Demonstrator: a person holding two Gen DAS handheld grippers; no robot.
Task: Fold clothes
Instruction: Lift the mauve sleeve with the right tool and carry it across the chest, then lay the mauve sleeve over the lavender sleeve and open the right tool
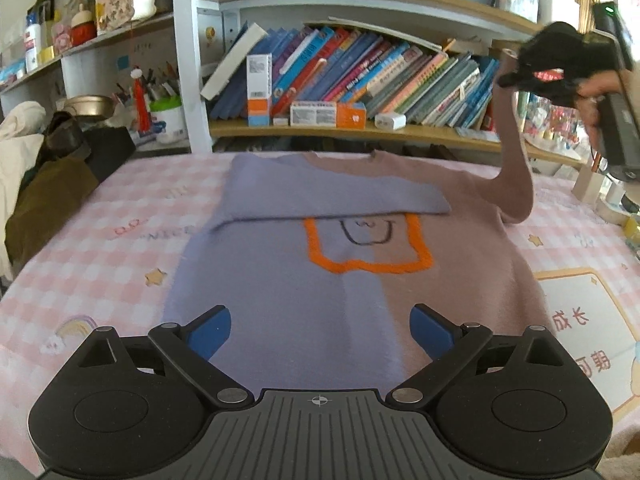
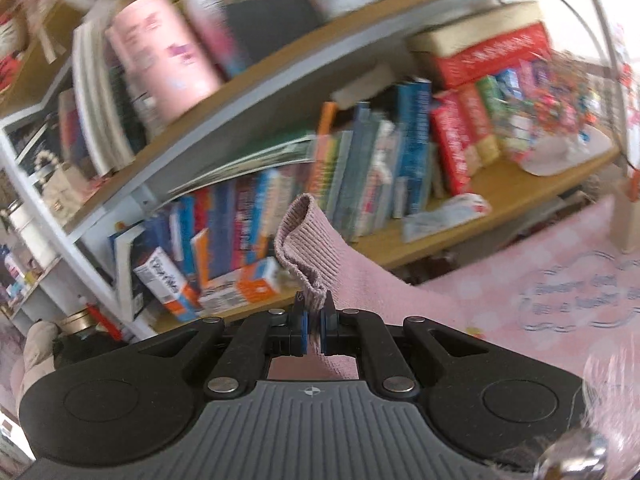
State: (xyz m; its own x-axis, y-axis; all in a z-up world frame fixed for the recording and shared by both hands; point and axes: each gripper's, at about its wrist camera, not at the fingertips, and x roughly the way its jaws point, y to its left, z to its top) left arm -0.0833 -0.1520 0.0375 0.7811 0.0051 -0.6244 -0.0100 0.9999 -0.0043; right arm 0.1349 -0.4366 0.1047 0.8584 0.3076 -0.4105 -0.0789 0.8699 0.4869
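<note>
Left wrist view: left gripper [image 1: 320,334] low over the hem of the sweater [image 1: 320,280], jaws wide and empty, blue pads either side of the lilac-and-mauve seam. Sweater spread flat on the pink checked bench [image 1: 100,248], straight ahead of the jaws, neck end farthest away. Lilac sleeve [image 1: 332,196] already laid crosswise over the chest, above the orange outline. Mauve sleeve [image 1: 516,168] rising up and to the right of the jaws, cuff lifted off the bench by the right gripper [image 1: 516,76].

Right wrist view: right gripper [image 2: 314,320] with jaws narrow, pinched on the ribbed cuff of the mauve sleeve [image 2: 308,248], cuff standing up beyond the tips, bookshelf [image 2: 400,216] behind, blurred. Long axis of the held sleeve running from the jaws down toward the shoulder; likely laying-over direction across the chest, toward the left gripper's side. Right hand plainly the nearer one.
</note>
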